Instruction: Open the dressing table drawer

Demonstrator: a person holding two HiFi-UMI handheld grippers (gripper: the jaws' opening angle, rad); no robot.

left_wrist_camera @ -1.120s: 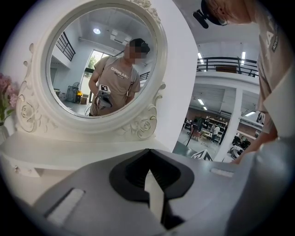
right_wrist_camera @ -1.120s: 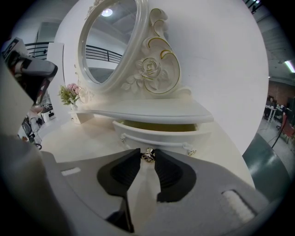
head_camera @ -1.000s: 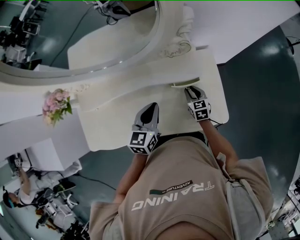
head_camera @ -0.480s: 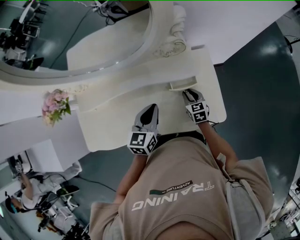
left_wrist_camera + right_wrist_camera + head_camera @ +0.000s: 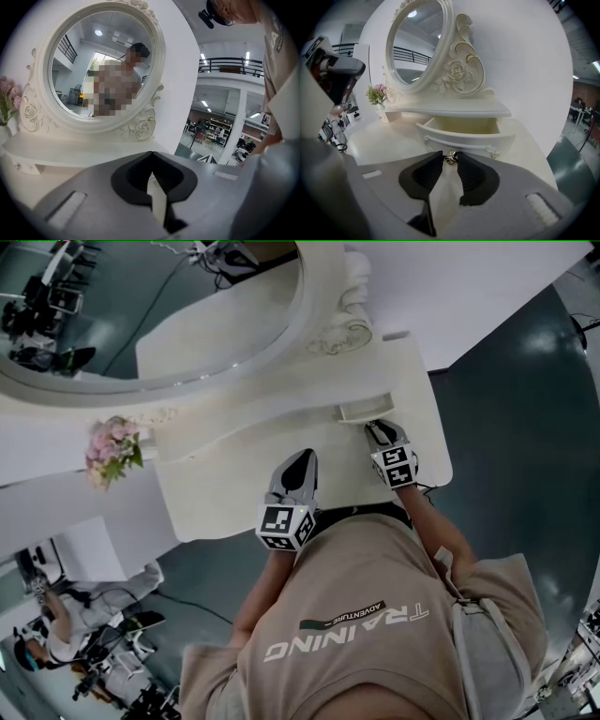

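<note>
The small drawer [image 5: 360, 412] of the white dressing table [image 5: 225, 493] stands pulled out from under the mirror shelf. The right gripper view shows its hollow inside [image 5: 464, 125] and its curved front. My right gripper [image 5: 376, 429] is at the drawer front, shut on the small metal knob [image 5: 450, 158], which sits between its black fingertips [image 5: 436, 161]. My left gripper [image 5: 304, 458] hovers over the middle of the tabletop, shut and holding nothing. In its own view the tips meet [image 5: 150, 154].
A large oval mirror [image 5: 169, 315] with carved roses stands at the back of the table. A vase of pink flowers [image 5: 112, 451] is at the left end of the shelf. The table's right edge [image 5: 441, 427] drops to a dark floor. People and equipment are at lower left.
The drawer has slid a little further out towards me with my right gripper on its knob. The left gripper has stayed where it was.
</note>
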